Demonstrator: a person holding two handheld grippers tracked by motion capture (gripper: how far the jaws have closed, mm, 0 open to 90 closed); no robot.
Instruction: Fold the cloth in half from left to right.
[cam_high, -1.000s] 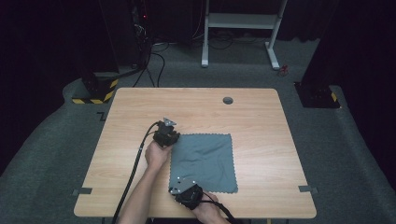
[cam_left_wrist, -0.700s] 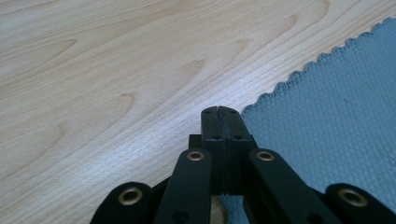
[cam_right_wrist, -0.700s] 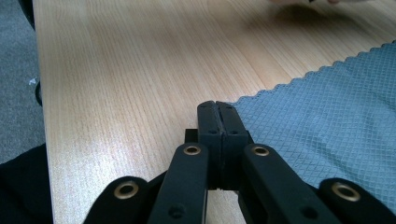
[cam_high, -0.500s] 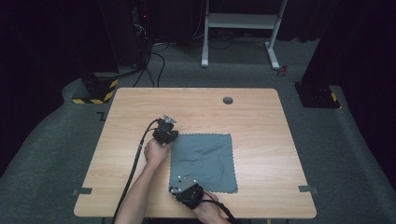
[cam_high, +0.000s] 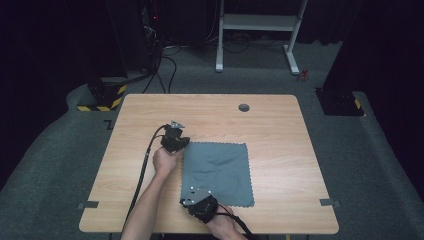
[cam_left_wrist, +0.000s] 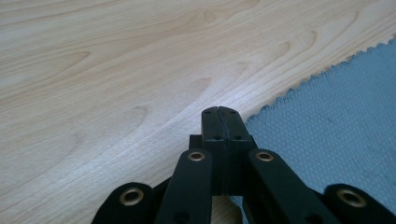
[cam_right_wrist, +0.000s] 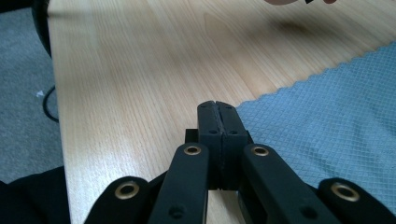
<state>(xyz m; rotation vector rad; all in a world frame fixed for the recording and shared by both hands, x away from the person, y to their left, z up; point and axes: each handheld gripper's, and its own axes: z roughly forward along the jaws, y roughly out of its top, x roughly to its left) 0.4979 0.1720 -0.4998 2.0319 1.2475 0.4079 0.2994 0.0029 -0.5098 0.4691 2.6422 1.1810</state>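
Blue-grey cloth (cam_high: 218, 172) flat on wooden table (cam_high: 280, 145); left gripper (cam_left_wrist: 219, 111) and right gripper (cam_right_wrist: 217, 106), jaws pressed together, each at a cloth corner, pinch unclear.

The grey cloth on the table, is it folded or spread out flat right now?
Spread out. The grey cloth lies open as one square on the table, with light wrinkles. The left claw and right claw are shut at its corners.

High view: overhead, facing 12 o'clock across the table (cam_high: 280, 130). Gripper views: close, low; all share the cloth (cam_high: 217, 172).
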